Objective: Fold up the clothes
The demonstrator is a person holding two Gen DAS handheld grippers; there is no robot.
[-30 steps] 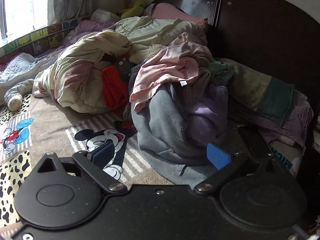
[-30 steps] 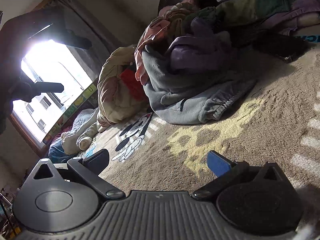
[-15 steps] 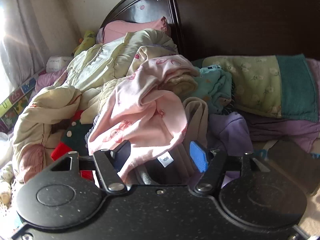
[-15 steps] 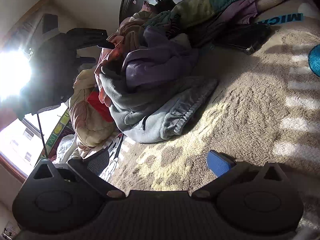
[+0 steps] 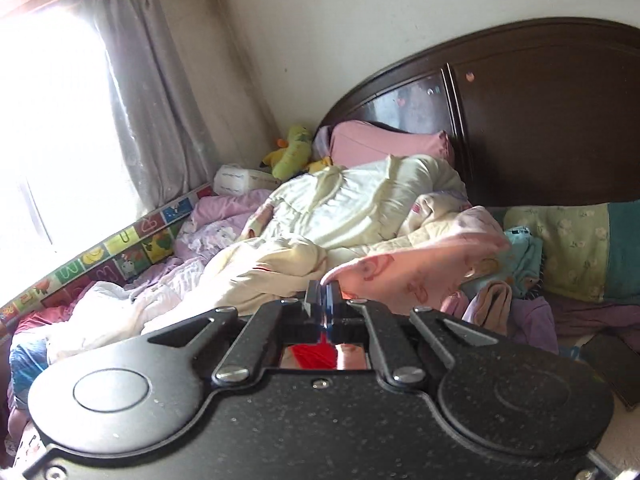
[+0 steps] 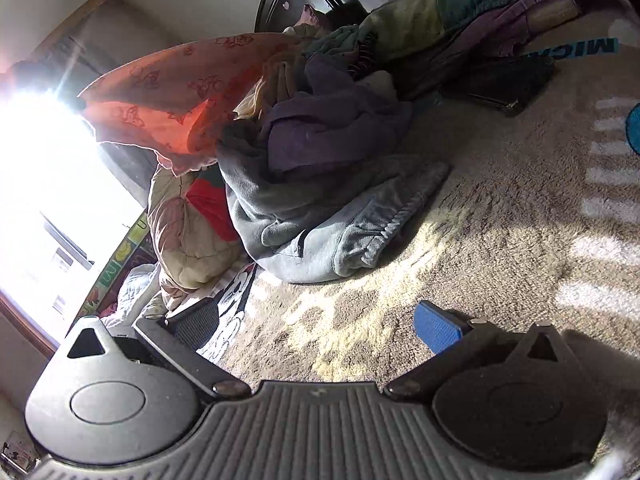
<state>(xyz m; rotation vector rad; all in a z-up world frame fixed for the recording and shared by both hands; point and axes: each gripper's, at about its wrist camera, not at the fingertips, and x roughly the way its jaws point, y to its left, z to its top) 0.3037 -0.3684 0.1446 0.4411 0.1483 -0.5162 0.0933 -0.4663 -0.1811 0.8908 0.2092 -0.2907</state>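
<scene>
Left tongs (image 5: 325, 298) clamped on edge of pink printed garment (image 5: 416, 276), holding it up off the clothes pile (image 6: 320, 168) on the bed. Right tongs (image 6: 316, 322) gape wide, empty, low over the beige blanket (image 6: 500, 240), well apart from the garment. Best practice, as judged: lift clear of the pile, then pinch the opposite edge with the right tongs.

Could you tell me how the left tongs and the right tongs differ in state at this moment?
The left tongs are shut on the pink garment, lifting it off the pile; the right tongs are open and hold nothing, hanging over the beige blanket. Both have blue-padded fingers.
</scene>
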